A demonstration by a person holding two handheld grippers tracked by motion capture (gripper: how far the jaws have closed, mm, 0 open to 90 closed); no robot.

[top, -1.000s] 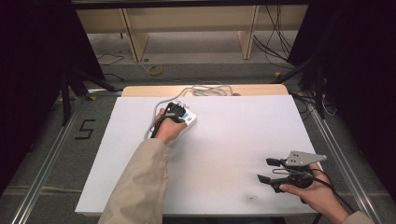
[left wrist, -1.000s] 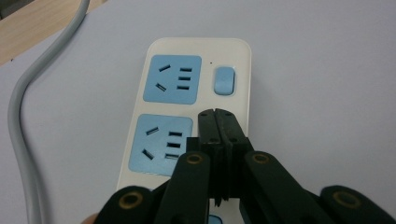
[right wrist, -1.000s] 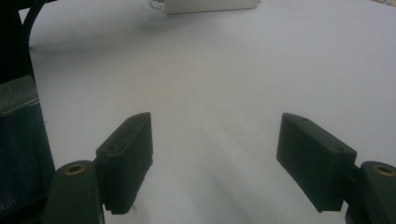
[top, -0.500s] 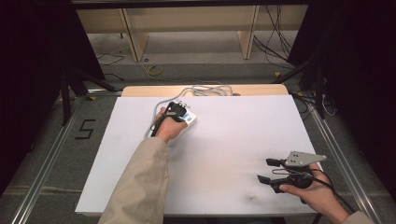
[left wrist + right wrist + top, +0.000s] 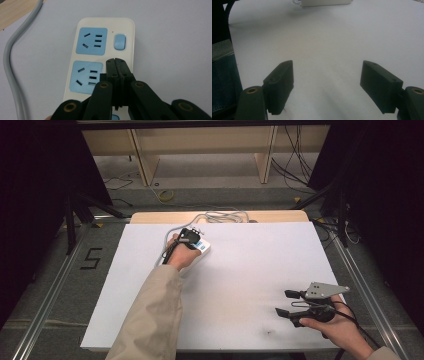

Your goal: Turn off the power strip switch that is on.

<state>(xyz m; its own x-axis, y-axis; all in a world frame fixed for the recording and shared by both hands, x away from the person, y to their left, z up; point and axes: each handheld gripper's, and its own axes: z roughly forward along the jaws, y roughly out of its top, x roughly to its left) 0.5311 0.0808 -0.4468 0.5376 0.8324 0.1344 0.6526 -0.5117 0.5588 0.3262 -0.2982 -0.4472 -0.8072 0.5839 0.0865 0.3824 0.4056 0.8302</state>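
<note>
A white power strip (image 5: pixel 105 52) with blue sockets and a blue switch (image 5: pixel 119 42) lies on the white table top (image 5: pixel 250 265); in the high view the power strip (image 5: pixel 202 248) sits at the back left. My left gripper (image 5: pixel 116 60) is shut, jaws pressed together with nothing between them, tips resting over the strip's right side beside the second socket and just below the switch. In the high view the left gripper (image 5: pixel 190 236) sits on the strip. My right gripper (image 5: pixel 285 303) stands open near the front right, and in its own view the right gripper (image 5: pixel 327 87) holds nothing.
The strip's grey cable (image 5: pixel 220 216) loops toward the table's back edge, where a wooden board (image 5: pixel 150 217) shows. The cable (image 5: pixel 11 62) also runs down the left of the left gripper view. Dark stands and floor cables surround the table.
</note>
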